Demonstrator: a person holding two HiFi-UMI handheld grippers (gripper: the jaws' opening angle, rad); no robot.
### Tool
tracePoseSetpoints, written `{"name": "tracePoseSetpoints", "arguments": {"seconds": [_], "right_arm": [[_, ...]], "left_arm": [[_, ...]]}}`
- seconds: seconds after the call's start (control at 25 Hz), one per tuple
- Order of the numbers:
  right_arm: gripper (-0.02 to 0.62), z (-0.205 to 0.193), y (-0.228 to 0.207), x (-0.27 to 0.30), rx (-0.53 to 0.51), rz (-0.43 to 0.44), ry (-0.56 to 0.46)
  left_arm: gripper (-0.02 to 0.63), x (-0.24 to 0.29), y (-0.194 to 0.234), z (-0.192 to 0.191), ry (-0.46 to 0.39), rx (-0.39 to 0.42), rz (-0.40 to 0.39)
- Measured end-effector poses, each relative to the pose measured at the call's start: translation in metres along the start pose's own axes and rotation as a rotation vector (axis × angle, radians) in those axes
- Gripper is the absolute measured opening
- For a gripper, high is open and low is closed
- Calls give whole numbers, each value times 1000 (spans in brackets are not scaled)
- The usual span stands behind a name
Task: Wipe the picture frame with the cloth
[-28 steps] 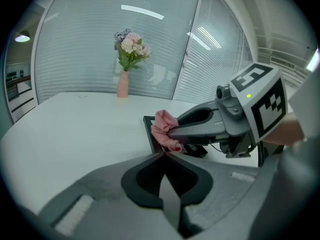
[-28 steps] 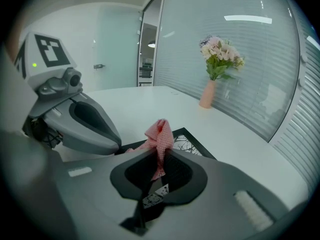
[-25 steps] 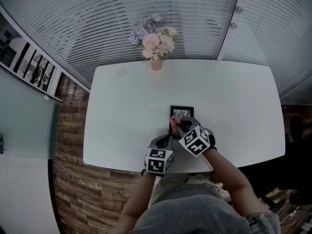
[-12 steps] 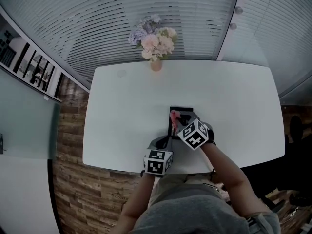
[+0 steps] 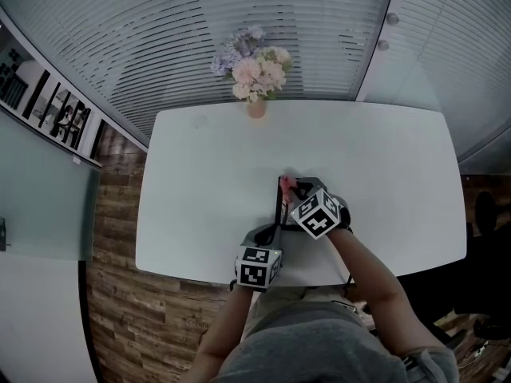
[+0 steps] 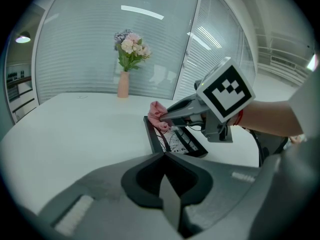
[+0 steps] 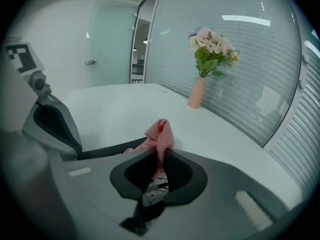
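Pink cloth point(image 7: 159, 134), finely checked: clamped between the jaws of the right gripper point(image 7: 159, 153), bunched into a peak above their tips, and pressed against the far left part of the picture frame point(image 6: 172, 140).

Picture frame: black border, line drawing on white. It is placed on the white surface point(image 5: 200, 182) directly in front of the person, towards the near edge. Whether it lies quite flat cannot be told. From above, most of it is covered by the right gripper, and only the left border and far corner are shown in the head view. A patch of the drawing is seen through the gap beneath the right jaws.

Left gripper point(image 6: 164, 156): set at the frame's near left corner, jaws closed tight, with the black border run up to their tips and seemingly pinched there. Its marker cube is held nearer the person than the frame.

Right gripper: brought over the frame from its right side, with the marker cube above the frame's near right part. A forearm with a red band point(image 6: 240, 118) at the wrist is seen behind it.

Pink vase point(image 5: 255, 107) with pink, white and lilac flowers point(image 5: 254, 61): stood well beyond the frame's far end, at the far edge of the surface.

Slatted blinds point(image 5: 200, 30): hung beyond the vase, farthest from the frame.

Wood-patterned floor point(image 5: 120, 309): seen to the frame's left, past the edge of the surface.
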State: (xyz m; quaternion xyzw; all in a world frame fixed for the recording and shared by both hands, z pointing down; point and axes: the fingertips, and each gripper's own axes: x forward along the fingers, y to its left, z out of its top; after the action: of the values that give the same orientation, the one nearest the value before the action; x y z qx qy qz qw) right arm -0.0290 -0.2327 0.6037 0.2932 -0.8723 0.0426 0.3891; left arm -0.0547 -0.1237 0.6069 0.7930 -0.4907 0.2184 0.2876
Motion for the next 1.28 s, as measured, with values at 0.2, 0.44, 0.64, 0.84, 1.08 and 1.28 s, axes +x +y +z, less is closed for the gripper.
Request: {"name": "tracePoseSetpoints", "arguments": {"seconds": [0.2, 0.44, 0.64, 0.84, 1.08, 1.28], "right_arm": [[40, 1, 0, 1, 0, -3, -1], [41, 2, -2, -1, 12, -4, -5], [40, 9, 0, -14, 16, -19, -41], [41, 12, 4, -29, 32, -18, -69], [41, 17, 13, -52, 50, -18, -111], [41, 16, 25, -72, 57, -5, -138]], "left_arm": [[5, -1, 1, 0, 0, -9, 3], [5, 1, 1, 0, 0, -15, 7], [5, 0, 1, 0, -2, -25, 12], [5, 1, 2, 0, -2, -24, 13], [3, 0, 1, 1, -2, -22, 12], [5, 0, 0, 0, -3, -18, 17]]}}
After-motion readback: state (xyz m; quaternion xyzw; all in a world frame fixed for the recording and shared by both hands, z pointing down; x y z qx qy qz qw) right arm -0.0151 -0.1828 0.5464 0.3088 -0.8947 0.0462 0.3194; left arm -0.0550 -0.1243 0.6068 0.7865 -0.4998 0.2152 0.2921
